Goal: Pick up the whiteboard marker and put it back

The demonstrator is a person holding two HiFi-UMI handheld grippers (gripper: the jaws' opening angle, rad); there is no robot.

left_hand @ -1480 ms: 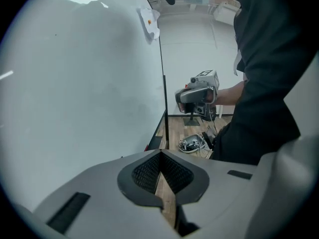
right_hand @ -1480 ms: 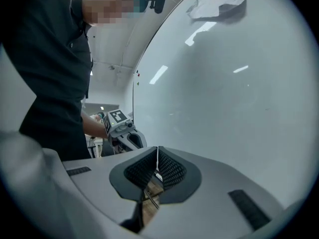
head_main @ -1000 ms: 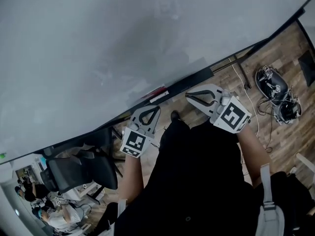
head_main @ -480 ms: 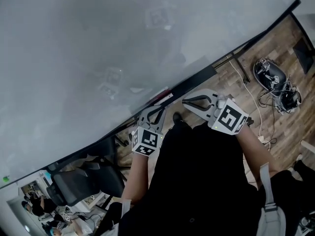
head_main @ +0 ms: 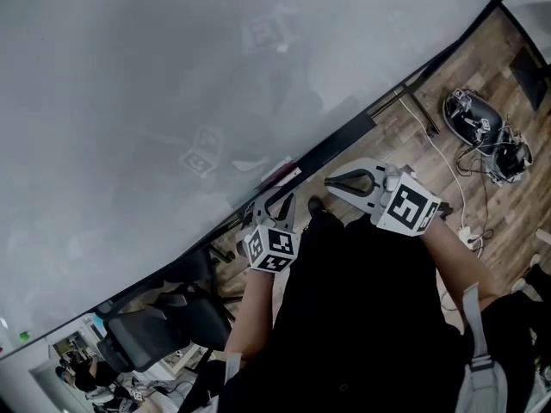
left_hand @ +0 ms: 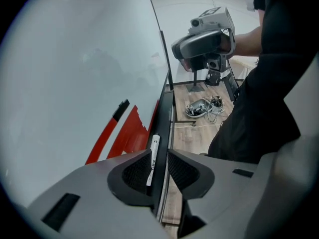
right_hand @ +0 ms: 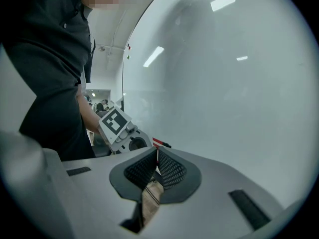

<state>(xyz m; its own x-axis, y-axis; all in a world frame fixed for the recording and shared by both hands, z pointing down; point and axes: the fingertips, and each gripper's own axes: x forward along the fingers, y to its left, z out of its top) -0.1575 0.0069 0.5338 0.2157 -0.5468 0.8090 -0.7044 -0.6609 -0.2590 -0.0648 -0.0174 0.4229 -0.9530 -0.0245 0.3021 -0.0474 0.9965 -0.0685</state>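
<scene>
A white whiteboard marker point(left_hand: 152, 159) lies along the black tray point(left_hand: 164, 133) under the whiteboard point(head_main: 172, 84). It shows straight ahead through the narrow gap of my left gripper point(left_hand: 159, 154), which is open a little and holds nothing. A red marker point(left_hand: 123, 133) lies by the board, left of it. In the head view both show as a red and white streak point(head_main: 281, 173) on the tray, just beyond the left gripper point(head_main: 277, 205). My right gripper point(head_main: 336, 181) hovers to its right, below the tray, its pads point(right_hand: 149, 166) shut together on nothing.
A black office chair point(head_main: 164, 317) stands at the lower left. A bundle of cables and devices point(head_main: 482, 127) lies on the wooden floor point(head_main: 448, 67) at the right. The board's stand foot point(head_main: 417, 114) juts out onto the floor. People sit in the far room point(head_main: 86, 381).
My left gripper has moved right and closer to the tray, toward the markers. The right gripper has barely shifted. The head view has tilted slightly.
</scene>
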